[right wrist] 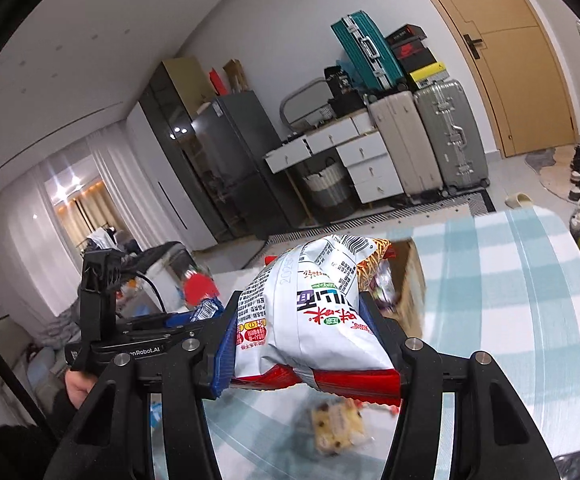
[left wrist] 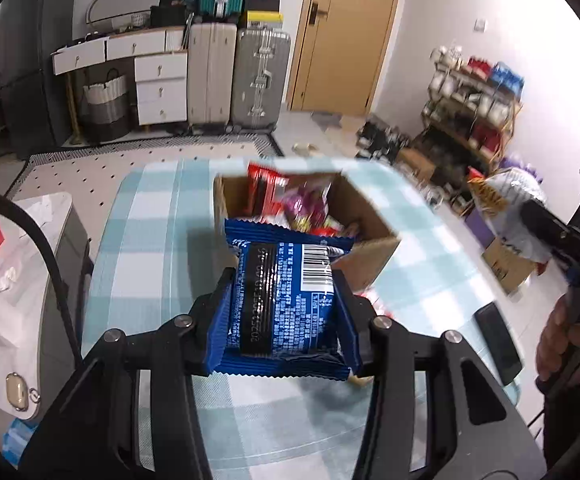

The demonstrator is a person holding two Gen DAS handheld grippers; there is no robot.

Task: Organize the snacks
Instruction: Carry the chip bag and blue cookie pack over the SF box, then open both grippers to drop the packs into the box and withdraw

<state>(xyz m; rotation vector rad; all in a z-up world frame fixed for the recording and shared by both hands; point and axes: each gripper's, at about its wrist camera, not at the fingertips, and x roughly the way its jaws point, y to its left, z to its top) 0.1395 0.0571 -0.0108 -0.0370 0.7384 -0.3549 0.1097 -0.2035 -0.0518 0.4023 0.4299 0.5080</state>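
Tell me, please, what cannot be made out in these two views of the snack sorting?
- Left wrist view: the cardboard box is motion-blurred, and the blue packet in the left gripper hides its near side, so the contents cannot be counted.
- Right wrist view: the white bag in the right gripper covers most of the box.
- Right wrist view: the small snack on the table is too blurred to identify.

One cardboard box point(left wrist: 364, 216), two held snack packets, three suitcases, one phone point(left wrist: 498, 344)

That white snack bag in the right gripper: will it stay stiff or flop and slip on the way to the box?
The white snack bag looks puffy, probably light. Its glossy film may slip between the right gripper pads. Its unsupported top likely flops over the cardboard box.
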